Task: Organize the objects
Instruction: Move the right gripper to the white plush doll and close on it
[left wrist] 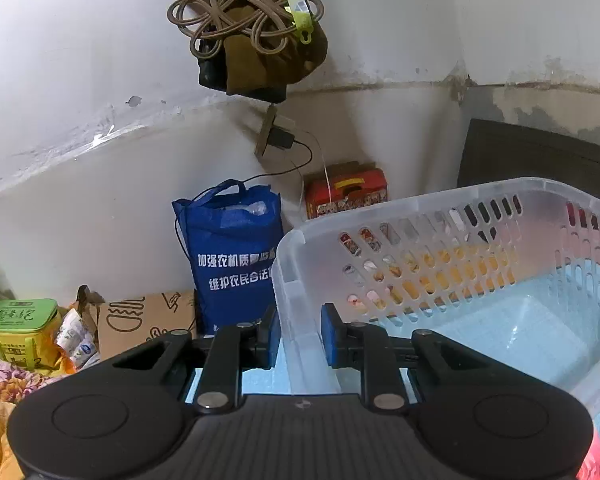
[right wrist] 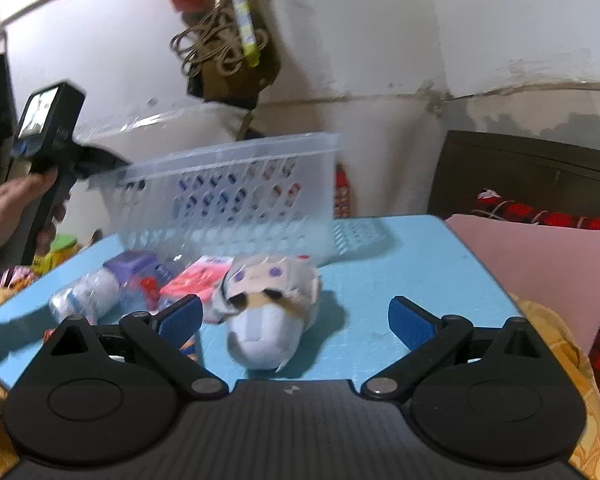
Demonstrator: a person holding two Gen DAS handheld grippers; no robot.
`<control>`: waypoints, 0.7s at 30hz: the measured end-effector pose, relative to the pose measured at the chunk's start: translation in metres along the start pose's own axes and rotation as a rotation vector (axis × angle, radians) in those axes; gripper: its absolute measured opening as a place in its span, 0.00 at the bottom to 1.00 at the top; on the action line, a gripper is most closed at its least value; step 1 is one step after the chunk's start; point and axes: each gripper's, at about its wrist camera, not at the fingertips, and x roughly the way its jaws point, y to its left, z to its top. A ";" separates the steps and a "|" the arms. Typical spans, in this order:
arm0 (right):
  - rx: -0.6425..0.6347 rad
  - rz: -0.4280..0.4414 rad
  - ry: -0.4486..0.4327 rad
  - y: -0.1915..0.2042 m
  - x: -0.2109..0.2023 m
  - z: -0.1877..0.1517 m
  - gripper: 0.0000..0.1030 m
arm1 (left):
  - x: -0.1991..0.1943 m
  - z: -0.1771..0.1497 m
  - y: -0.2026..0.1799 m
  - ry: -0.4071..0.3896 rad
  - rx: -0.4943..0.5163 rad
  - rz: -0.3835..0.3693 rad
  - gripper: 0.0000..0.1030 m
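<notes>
My left gripper [left wrist: 300, 332] is shut on the near corner wall of a clear plastic slotted basket [left wrist: 440, 240] and holds it tilted above the light blue table. In the right wrist view the basket [right wrist: 236, 188] hangs lifted at the table's far side, with the left gripper [right wrist: 112, 176] at its left end. My right gripper [right wrist: 296, 320] is open and empty, just above a white and beige plush toy [right wrist: 268, 304]. Left of the toy lie a pink packet [right wrist: 196, 280], a purple-capped item [right wrist: 136, 268] and a clear wrapped bundle [right wrist: 88, 296].
The light blue table [right wrist: 420, 264] has a pink board [right wrist: 540, 264] at its right edge. Beyond the table stand a blue tote bag [left wrist: 236, 256], a red tin box [left wrist: 348, 192], a cardboard box [left wrist: 148, 320] and a green tin [left wrist: 20, 328]. Cords hang on the wall [left wrist: 244, 24].
</notes>
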 end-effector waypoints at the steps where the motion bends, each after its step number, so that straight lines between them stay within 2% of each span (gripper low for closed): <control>1: -0.003 0.004 0.007 0.001 0.002 0.000 0.95 | 0.000 0.001 0.000 0.003 0.003 0.000 0.25; 5: 0.005 0.019 0.044 0.002 0.010 0.002 0.82 | 0.000 0.002 0.001 0.014 0.003 -0.004 0.25; 9: -0.010 0.001 0.071 0.008 0.018 -0.001 0.82 | 0.001 0.003 0.006 0.031 -0.031 -0.030 0.25; 18: -0.060 -0.046 0.055 0.021 0.041 0.007 0.81 | 0.005 0.002 0.007 0.047 -0.052 -0.039 0.25; 19: -0.060 -0.043 0.058 0.021 0.043 0.008 0.78 | 0.005 0.002 0.006 0.049 -0.045 -0.037 0.24; 20: -0.054 -0.025 0.063 0.020 0.044 0.009 0.70 | 0.005 0.001 0.005 0.052 -0.038 -0.036 0.24; 21: -0.047 -0.010 0.072 0.019 0.043 0.009 0.70 | 0.004 0.000 0.004 0.050 -0.030 -0.031 0.25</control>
